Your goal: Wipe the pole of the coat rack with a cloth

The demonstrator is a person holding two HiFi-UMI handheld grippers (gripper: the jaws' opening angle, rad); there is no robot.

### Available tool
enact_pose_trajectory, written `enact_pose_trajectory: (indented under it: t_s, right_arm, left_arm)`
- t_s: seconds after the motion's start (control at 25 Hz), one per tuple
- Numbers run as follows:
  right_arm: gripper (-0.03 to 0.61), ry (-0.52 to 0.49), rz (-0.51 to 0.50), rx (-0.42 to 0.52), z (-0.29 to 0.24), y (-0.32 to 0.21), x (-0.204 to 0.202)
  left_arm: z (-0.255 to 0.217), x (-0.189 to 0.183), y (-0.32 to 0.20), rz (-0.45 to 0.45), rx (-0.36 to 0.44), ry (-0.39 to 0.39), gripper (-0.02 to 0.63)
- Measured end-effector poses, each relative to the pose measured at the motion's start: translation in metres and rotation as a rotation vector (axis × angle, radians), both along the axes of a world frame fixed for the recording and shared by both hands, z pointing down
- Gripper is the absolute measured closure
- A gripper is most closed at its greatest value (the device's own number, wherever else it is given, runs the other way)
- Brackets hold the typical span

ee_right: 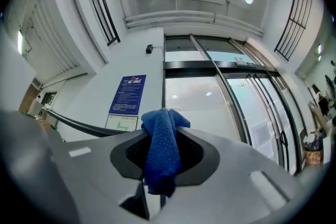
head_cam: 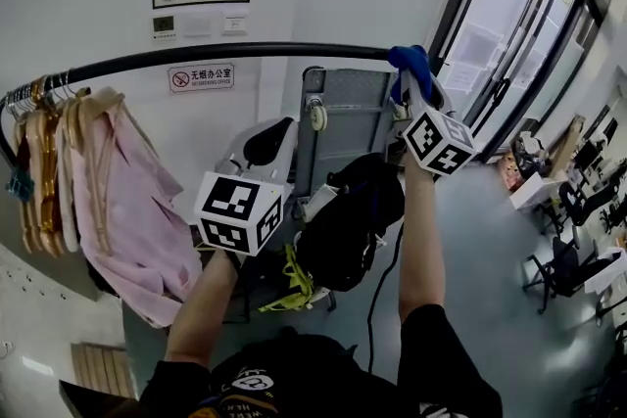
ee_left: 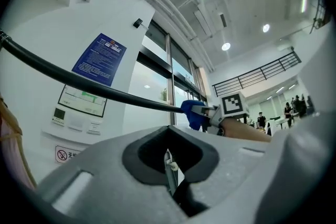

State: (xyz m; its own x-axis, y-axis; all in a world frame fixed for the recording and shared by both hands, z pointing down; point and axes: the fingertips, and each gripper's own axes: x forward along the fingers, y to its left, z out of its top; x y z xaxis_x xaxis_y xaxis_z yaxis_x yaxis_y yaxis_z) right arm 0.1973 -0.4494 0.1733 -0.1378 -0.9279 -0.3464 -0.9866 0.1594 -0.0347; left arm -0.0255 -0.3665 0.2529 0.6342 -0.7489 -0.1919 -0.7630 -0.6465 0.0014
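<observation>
The coat rack's black pole (head_cam: pixel 225 55) runs across the wall from the hangers at the left to the right. My right gripper (head_cam: pixel 415 85) is shut on a blue cloth (head_cam: pixel 410 66), which is pressed on the pole's right end. In the right gripper view the cloth (ee_right: pixel 161 147) hangs bunched between the jaws, with the pole (ee_right: pixel 79 126) just behind it. My left gripper (head_cam: pixel 266 142) is lower and left of centre, below the pole and apart from it. Its jaws (ee_left: pixel 170 165) are shut on nothing. From there the pole (ee_left: pixel 79 81) leads to the cloth (ee_left: pixel 192 114).
Pink and beige clothes (head_cam: pixel 118 201) hang on hangers at the pole's left end. A black bag (head_cam: pixel 348 220) and a grey panel (head_cam: pixel 348 127) stand below the pole's middle. Tall windows (head_cam: pixel 509 44) are at the right, with desks and chairs (head_cam: pixel 568 259) farther off.
</observation>
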Motion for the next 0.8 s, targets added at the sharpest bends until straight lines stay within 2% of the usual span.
enact_pose_trajectory:
  t_s: [0.08, 0.16, 0.36, 0.56, 0.68, 0.8]
  right_arm:
    - [0.494, 0.028, 0.004, 0.006, -0.001, -0.007, -0.006]
    - [0.494, 0.043, -0.038, 0.022, -0.003, -0.006, -0.026]
    - [0.495, 0.140, -0.222, 0.086, -0.006, 0.006, -0.125]
    - [0.495, 0.191, -0.394, 0.116, 0.001, 0.016, -0.235]
    - [0.497, 0.198, -0.463, 0.111, 0.004, 0.020, -0.286]
    - [0.497, 0.209, -0.528, 0.110, 0.006, 0.025, -0.329]
  left_arm:
    - [0.005, 0.013, 0.005, 0.003, 0.011, -0.027, 0.609]
    - [0.009, 0.020, 0.010, -0.008, 0.028, -0.056, 0.609]
    - [0.008, 0.010, 0.015, -0.043, 0.035, -0.041, 0.609]
    - [0.009, -0.042, 0.023, -0.187, 0.043, -0.015, 0.609]
    - [0.013, -0.082, 0.022, -0.295, 0.035, -0.017, 0.609]
    - [0.015, -0.112, 0.023, -0.350, 0.016, 0.000, 0.609]
